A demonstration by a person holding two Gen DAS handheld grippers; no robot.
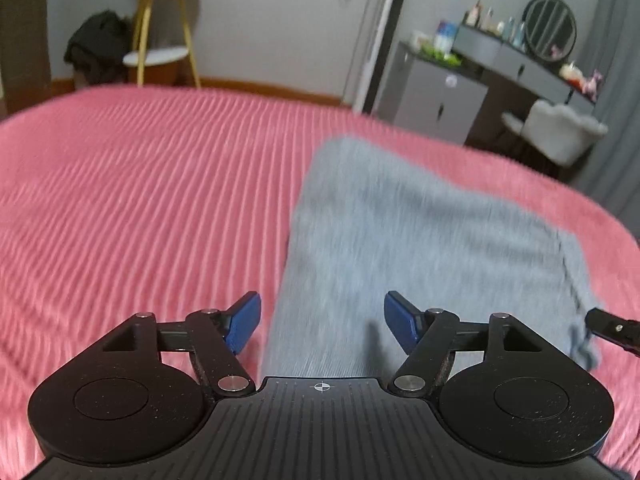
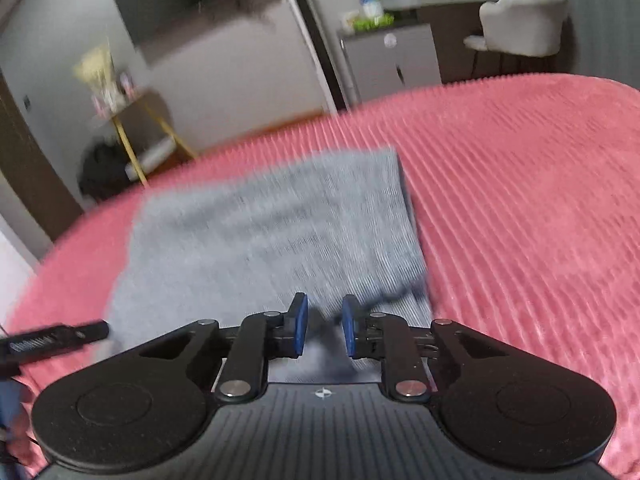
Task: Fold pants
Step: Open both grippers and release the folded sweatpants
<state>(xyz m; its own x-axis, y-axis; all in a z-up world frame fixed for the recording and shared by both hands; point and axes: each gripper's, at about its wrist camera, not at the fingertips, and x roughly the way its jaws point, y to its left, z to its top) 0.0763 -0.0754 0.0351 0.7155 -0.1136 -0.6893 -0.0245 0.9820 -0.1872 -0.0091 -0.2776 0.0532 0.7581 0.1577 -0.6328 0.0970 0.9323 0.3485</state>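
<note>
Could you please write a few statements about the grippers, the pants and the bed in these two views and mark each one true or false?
1. The pants are grey and lie on a pink ribbed bedspread. True.
2. The left gripper is clamped on the fabric. False: its jaws are spread wide with nothing between them.
3. The right gripper has its blue pads closer together than the left one's. True; a gap remains between them.
4. The pants are spread out at full length. False: they lie as a compact folded rectangle.
5. A white chair stands beyond the bed. True.
</note>
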